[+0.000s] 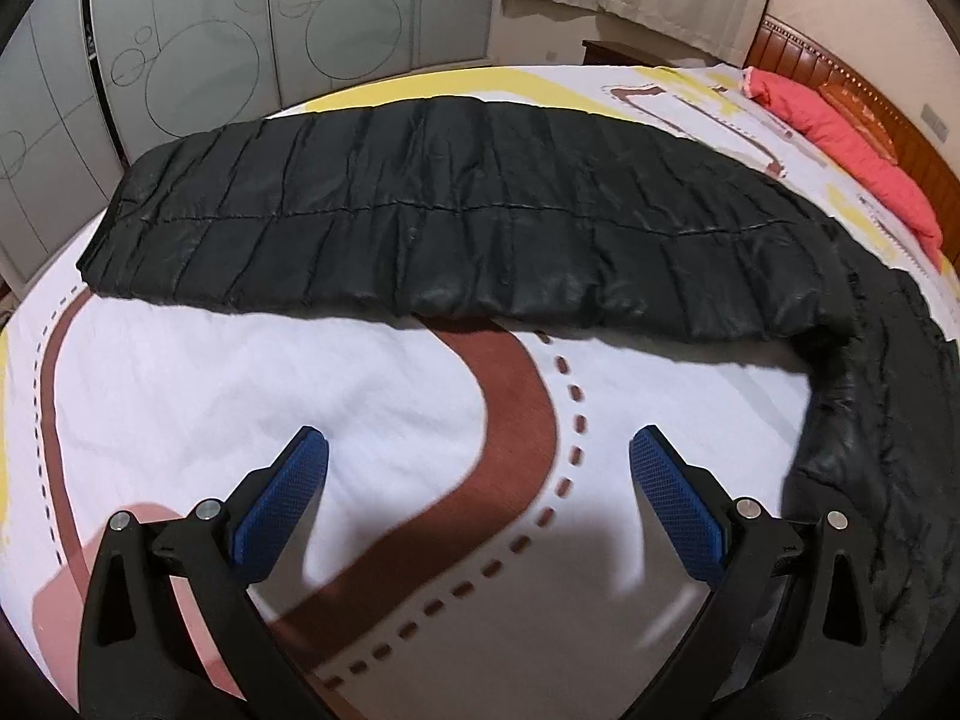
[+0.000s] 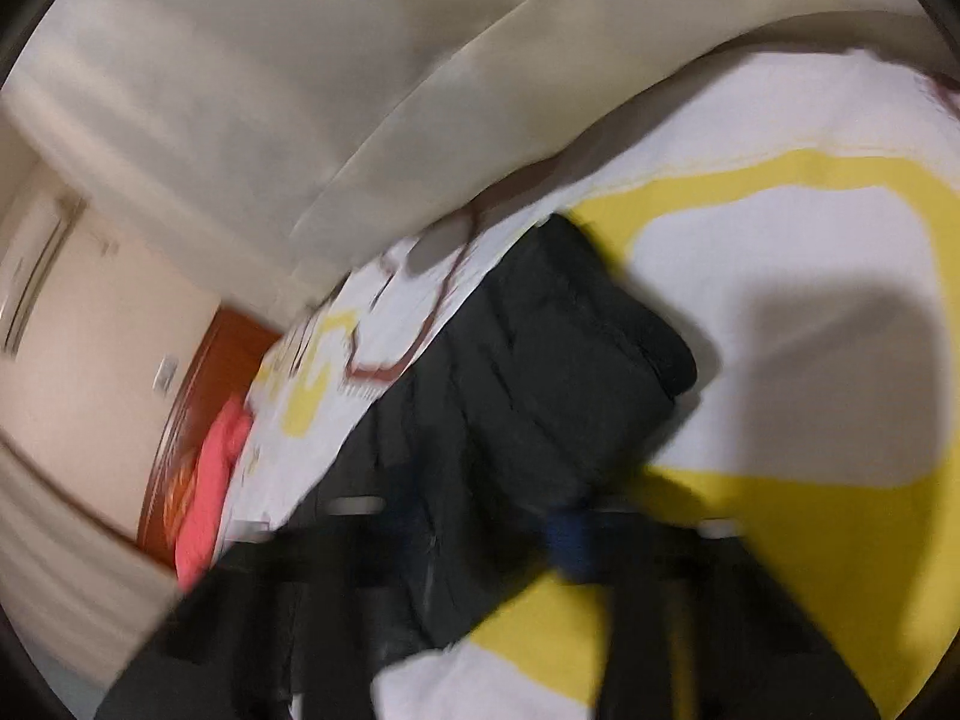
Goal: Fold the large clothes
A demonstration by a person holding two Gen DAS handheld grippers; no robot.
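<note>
While the black quilted coat [image 1: 456,240] lies folded lengthwise across the patterned bed sheet [image 1: 240,396], the left gripper [image 1: 479,456] hovers over bare sheet beside it, blue pads [image 1: 282,504] wide apart, holding nothing; the right gripper [image 2: 564,534] is blurred, its jaws drawn together at the coat's edge; a red pillow [image 1: 852,150] lies by the headboard.

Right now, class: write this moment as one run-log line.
left tool: open, empty | right tool: blurred, shut | black coat: on bed

no readable text, labels, brands or numbers in either view
</note>
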